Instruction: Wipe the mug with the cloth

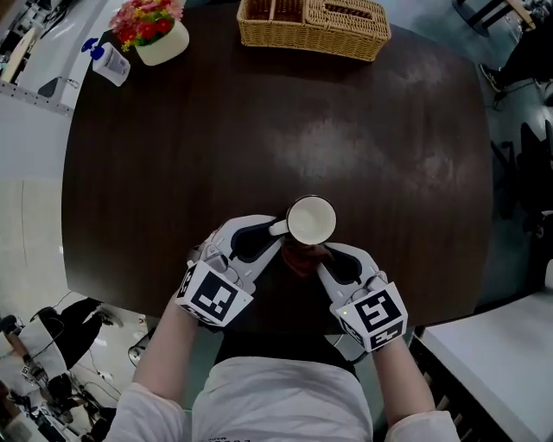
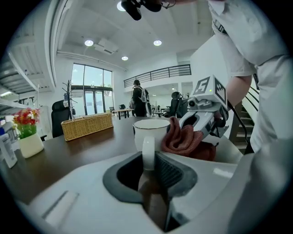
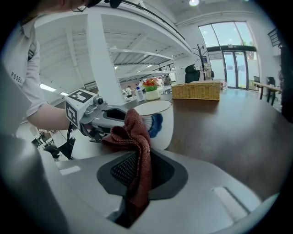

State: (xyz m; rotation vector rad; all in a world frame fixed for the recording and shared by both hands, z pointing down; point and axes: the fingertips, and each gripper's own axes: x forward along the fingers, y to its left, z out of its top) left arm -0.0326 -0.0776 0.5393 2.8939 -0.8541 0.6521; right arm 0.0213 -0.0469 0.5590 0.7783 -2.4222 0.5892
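The left claw (image 1: 275,231) is clenching the handle (image 2: 148,153) of the mug (image 1: 311,220), its jaws closing on the white loop just ahead of their tips, so the mug is standing upright on the dark table (image 1: 259,129) directly in front of that claw. The right claw (image 1: 321,261) is grasping the cloth (image 1: 300,257), a reddish-brown bundle pinched between its jaws and bunching out past them. From the right claw the mug is lying straight ahead and slightly left, and the cloth is lying against the mug's near wall, beside the handle. The mug's long axis is running vertically, and both claws are equally close, but only the right is carrying the cloth. I judge the coming stroke is calling for it to sweep around that wall while the left is steadying the handle. Seen from above, the mug is appearing empty. Well beyond both claws a wicker basket (image 1: 302,43) is sitting; nothing is showing in its open compartments that I can make out. Far ahead and left of the left claw, a white pot (image 1: 164,45) is holding red and pink flowers (image 1: 147,15)
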